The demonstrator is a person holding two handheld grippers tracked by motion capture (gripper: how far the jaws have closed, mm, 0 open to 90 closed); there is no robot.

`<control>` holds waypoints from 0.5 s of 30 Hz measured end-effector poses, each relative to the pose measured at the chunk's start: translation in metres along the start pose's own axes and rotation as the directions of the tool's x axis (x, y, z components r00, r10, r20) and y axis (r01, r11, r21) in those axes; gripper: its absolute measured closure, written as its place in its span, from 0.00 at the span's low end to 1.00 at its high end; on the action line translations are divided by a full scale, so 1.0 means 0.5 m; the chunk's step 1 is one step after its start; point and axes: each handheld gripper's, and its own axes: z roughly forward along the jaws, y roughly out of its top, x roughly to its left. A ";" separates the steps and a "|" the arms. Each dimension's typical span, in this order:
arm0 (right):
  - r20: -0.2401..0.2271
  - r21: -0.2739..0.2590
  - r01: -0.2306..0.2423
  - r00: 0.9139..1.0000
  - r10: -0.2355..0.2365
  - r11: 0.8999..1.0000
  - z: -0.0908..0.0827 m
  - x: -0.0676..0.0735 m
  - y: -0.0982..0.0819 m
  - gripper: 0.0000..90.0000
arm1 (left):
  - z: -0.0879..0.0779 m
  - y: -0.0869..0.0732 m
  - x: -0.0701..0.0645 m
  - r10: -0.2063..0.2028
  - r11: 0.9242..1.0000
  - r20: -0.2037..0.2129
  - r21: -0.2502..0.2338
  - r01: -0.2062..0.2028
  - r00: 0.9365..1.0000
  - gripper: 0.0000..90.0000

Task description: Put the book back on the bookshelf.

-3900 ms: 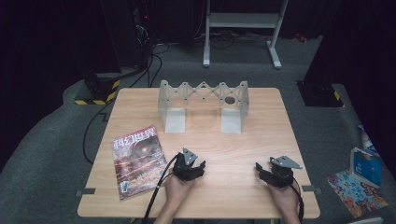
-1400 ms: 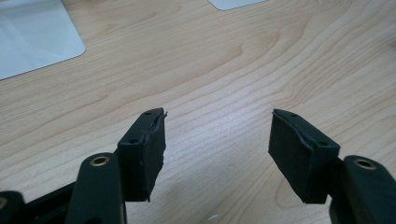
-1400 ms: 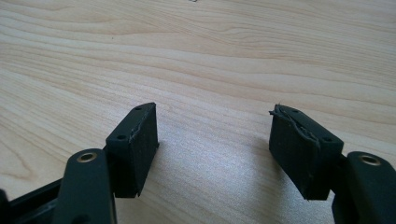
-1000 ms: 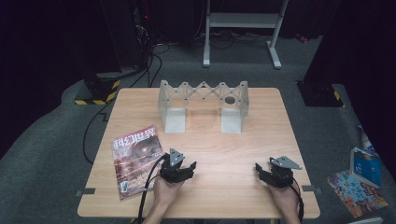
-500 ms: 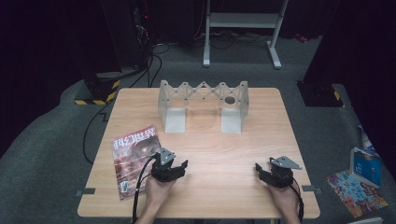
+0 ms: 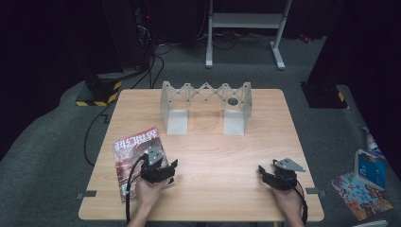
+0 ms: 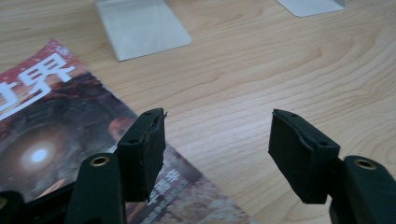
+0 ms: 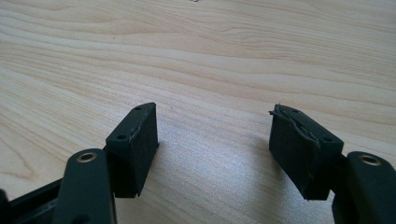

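**Left tongs spread over the magazine's corner, right tongs spread over bare wood**

High view: the left tongs [image 6: 166, 171] sit at the near left of the pale wooden counter [image 6: 265, 118], carried in a hand that comes in from the near edge. Their tips lie over the right-hand edge of a glossy magazine with a reddish-brown cover and white characters [image 6: 132, 151], which lies flat on the counter and reaches out to the left of those tongs. The right tongs [image 6: 265, 174] sit well apart, at the near right, over bare wood. Far ahead of both, toward the counter's back edge, stands a grey metal folding rack with a zigzag lattice and two flat feet [image 6: 206, 106].

Left gripper view: the left tongs [image 7: 217, 149] are released, the black pads wide apart with nothing between them. The magazine [image 7: 56, 140] lies under and beyond the left pad; its corner runs beneath that pad, while bare wood lies under the gap and the right pad. One foot of the rack [image 7: 142, 25] rests ahead.

Right gripper view: the right tongs [image 8: 215, 144] are likewise released, the gap between the pads empty, with counter [image 8: 210, 56] wood below and ahead.
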 end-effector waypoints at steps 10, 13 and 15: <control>0.000 0.002 -0.006 1.000 0.006 1.000 0.000 0.000 0.000 0.36 | -0.021 -0.012 0.054 -0.038 0.999 -0.058 -0.004 0.038 0.998 0.40; 0.000 0.002 -0.006 1.000 0.006 1.000 0.000 0.001 0.000 0.36 | -0.029 -0.019 0.078 -0.063 0.998 -0.079 0.001 0.064 0.995 0.40; 0.000 0.001 -0.005 1.000 0.005 1.000 0.000 0.000 0.000 0.36 | -0.033 -0.022 0.089 -0.073 0.997 -0.093 0.005 0.074 0.993 0.40</control>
